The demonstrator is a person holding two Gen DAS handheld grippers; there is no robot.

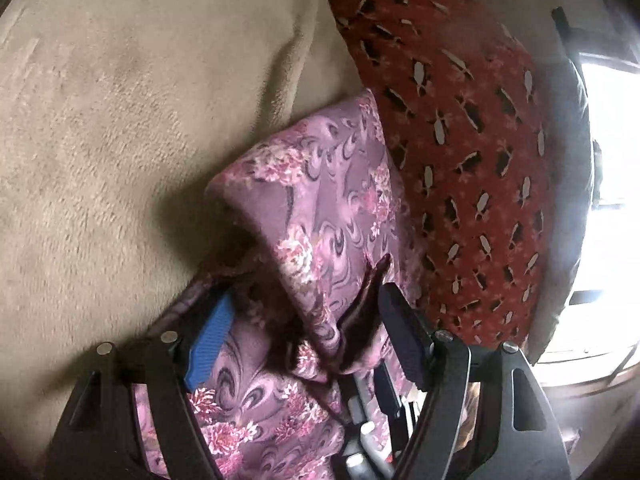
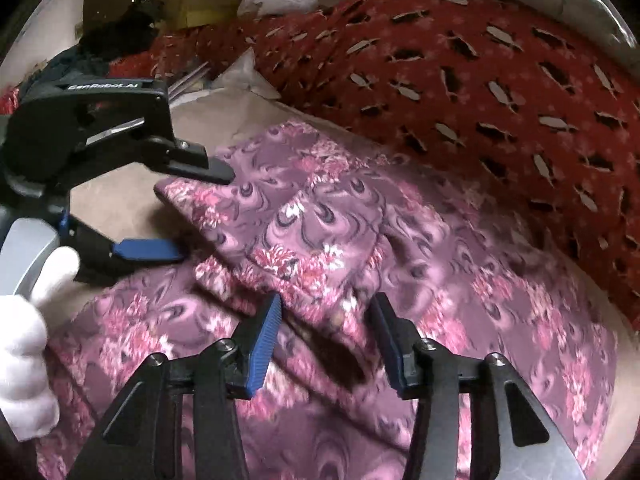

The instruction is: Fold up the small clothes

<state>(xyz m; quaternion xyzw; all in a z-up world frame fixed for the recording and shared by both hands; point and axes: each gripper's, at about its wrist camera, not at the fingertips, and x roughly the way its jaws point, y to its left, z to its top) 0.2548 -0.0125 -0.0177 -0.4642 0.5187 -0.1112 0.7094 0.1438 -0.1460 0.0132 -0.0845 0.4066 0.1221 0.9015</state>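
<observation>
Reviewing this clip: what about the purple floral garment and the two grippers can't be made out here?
- Floral garment: its type and full outline; right wrist view, motion blur and bottom edge cut it off.
- Right gripper: whether its pads press the cloth, blurred.
- Left gripper: what lies under the fold between its open fingers; left wrist view, shadowed.

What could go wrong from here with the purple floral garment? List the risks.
1. The left gripper stands open around the folded corner of the purple floral garment, so the flap could spring back open.
2. The right gripper hovers over a bunched ridge with its fingers apart; closing there might catch several layers and crease the fold.
3. The red patterned blanket lies right against the garment and could get snagged.
</observation>
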